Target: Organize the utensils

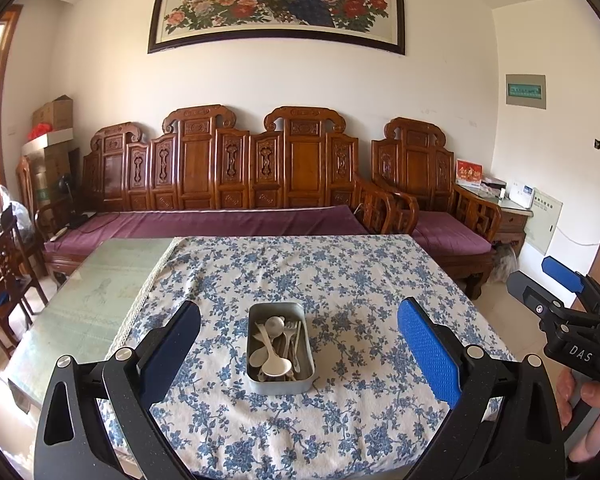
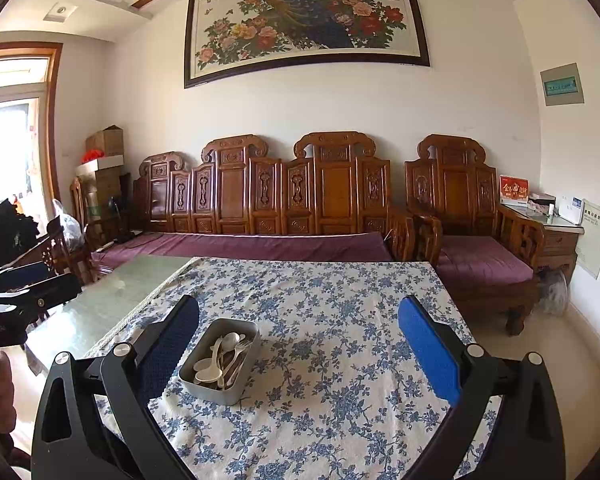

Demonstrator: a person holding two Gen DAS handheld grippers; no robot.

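A grey metal tray [image 1: 253, 381] stands on the table with the blue-flowered cloth [image 1: 360, 280]. It holds white spoons [image 1: 276, 366] and metal forks [image 1: 294, 334], piled together. My left gripper [image 1: 299, 334] is open and empty, held above the near table edge with the tray between its fingers' lines. In the right wrist view the tray [image 2: 204, 390] with spoons [image 2: 208, 372] lies left of centre, close to the left finger. My right gripper [image 2: 299, 332] is open and empty above the cloth [image 2: 340, 320]. The right gripper also shows in the left wrist view [image 1: 556, 284], off the table's right side.
A glass-topped part of the table [image 1: 100, 276] lies bare at the left. A carved wooden sofa with purple cushions [image 1: 220, 220] runs behind the table. Wooden chairs [image 1: 4, 264] stand at the left. An armchair [image 1: 440, 216] and a side cabinet [image 1: 512, 216] stand at the right.
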